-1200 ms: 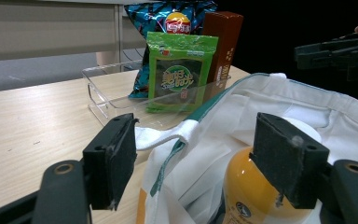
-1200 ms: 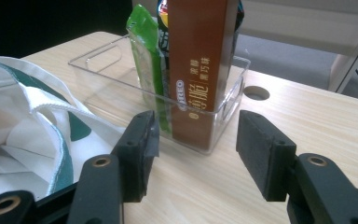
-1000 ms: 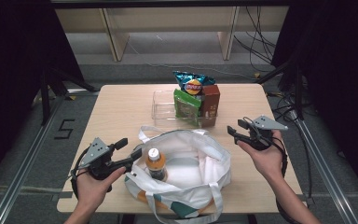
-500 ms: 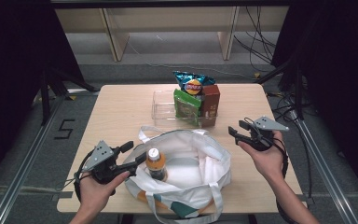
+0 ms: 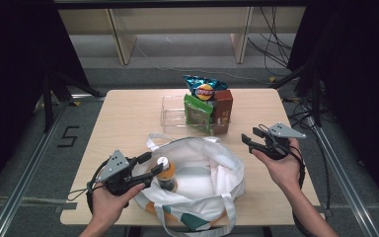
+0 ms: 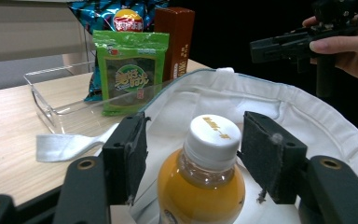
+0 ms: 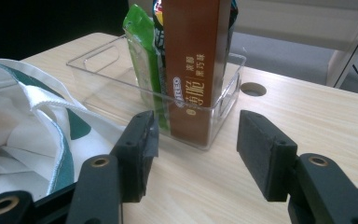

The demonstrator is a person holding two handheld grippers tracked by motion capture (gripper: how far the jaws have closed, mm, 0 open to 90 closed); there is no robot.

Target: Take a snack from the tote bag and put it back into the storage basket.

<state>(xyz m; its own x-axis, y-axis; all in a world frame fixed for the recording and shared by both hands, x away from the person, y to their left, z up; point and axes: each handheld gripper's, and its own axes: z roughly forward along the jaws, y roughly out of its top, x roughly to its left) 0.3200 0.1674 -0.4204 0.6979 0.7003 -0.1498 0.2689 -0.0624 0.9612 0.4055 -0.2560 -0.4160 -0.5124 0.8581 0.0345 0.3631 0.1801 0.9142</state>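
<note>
An orange drink bottle [image 5: 165, 173] with a white cap stands upright in the open white tote bag [image 5: 212, 173]. My left gripper [image 5: 153, 163] reaches in from the bag's left side, one jaw on either side of the bottle's neck. Up close, the bottle [image 6: 205, 182] sits between the black pads [image 6: 130, 154]. The jaws have just been closing, and a thin gap still shows beside the cap. My right gripper [image 5: 249, 135] hovers open and empty over the table to the right of the bag. It points at the brown box [image 7: 196, 56].
A clear plastic bin [image 5: 172, 113] behind the bag holds a green snack packet [image 5: 197, 111], a blue chip bag [image 5: 203, 89] and the brown box [image 5: 223, 106]. The bag's strap [image 6: 60, 144] lies on the wooden table [image 5: 123, 118]. A round hole [image 7: 253, 89] is in the tabletop past the bin.
My left gripper has moved right toward the bottle, and its jaws now straddle the neck and stand narrower. The right gripper has stayed in place.
</note>
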